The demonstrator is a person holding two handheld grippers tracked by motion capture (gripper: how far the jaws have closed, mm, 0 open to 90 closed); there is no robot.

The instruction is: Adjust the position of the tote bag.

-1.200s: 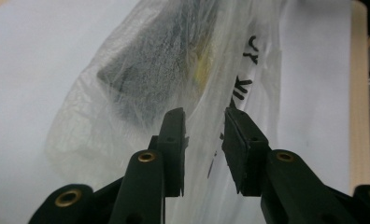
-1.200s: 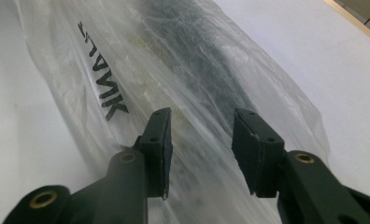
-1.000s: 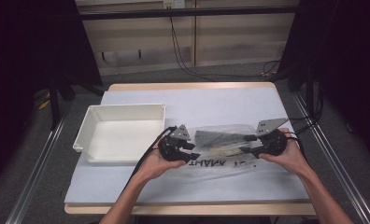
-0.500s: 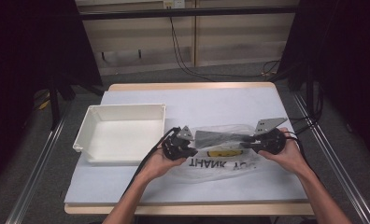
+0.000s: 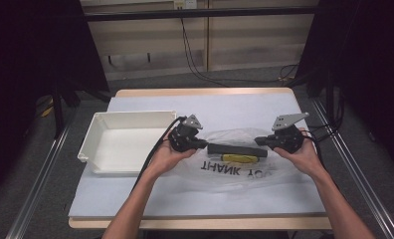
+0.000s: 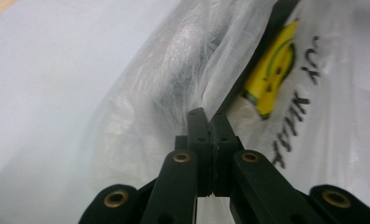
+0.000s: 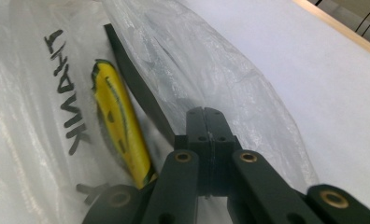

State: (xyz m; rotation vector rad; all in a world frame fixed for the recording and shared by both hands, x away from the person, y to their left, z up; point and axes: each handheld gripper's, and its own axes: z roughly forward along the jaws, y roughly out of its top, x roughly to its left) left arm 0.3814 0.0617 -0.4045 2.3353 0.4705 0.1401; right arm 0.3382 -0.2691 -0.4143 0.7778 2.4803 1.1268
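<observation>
A clear plastic bag (image 5: pixel 235 172) printed with "THANK YOU" and a yellow smiley (image 5: pixel 240 158) lies on the table's pale cover. A dark strip (image 5: pixel 237 149) runs along its upper edge between the two grippers. My left gripper (image 5: pixel 205 145) is shut on the bag's left edge, with film pinched at its tips (image 6: pixel 210 116). My right gripper (image 5: pixel 258 141) is shut on the bag's right edge (image 7: pixel 204 114). In the left gripper view the bag (image 6: pixel 174 70) bulges beyond the jaws. The smiley (image 7: pixel 115 126) lies left of the right jaws.
An empty white tray (image 5: pixel 93 144) stands at the left of the table, close beside the left hand. Cables trail from both grippers, the right one's off the table's right edge (image 5: pixel 329 134). Bare table cover (image 5: pixel 235 107) lies behind the bag.
Both grippers have closed onto the bag's edges. The left hand has lifted slightly and moved away from the person, and the bag's top edge is now stretched into a straight line between them.
</observation>
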